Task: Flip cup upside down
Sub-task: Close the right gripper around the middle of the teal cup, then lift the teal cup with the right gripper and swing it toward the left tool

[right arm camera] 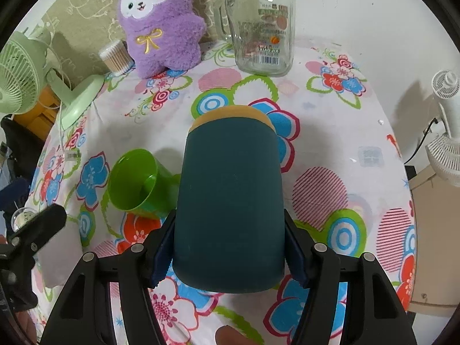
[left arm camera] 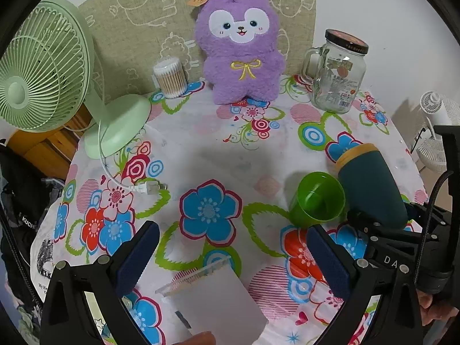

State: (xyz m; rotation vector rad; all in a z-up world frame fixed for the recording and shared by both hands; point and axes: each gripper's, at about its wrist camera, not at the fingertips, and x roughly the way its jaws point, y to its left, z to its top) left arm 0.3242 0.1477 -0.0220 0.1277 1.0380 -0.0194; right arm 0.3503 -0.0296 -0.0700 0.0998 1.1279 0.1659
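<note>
A dark teal cup point(right arm camera: 230, 201) with a yellow band at its far end is clamped between the blue pads of my right gripper point(right arm camera: 230, 254). It is tilted, far end down toward the floral tablecloth, wide end near the camera. In the left wrist view the same cup point(left arm camera: 371, 184) slants at the right, held by the right gripper. A green plastic cup point(left arm camera: 317, 198) stands open side up just left of it, also in the right wrist view point(right arm camera: 138, 181). My left gripper point(left arm camera: 231, 256) is open and empty above the cloth, nearer than the green cup.
A green desk fan point(left arm camera: 43, 66) stands far left with its plug point(left arm camera: 146, 188) on the cloth. A purple plush point(left arm camera: 240, 46), a cotton swab tub point(left arm camera: 171, 79) and a lidded glass jar point(left arm camera: 336, 73) line the back. A white card point(left arm camera: 221, 304) lies under the left gripper.
</note>
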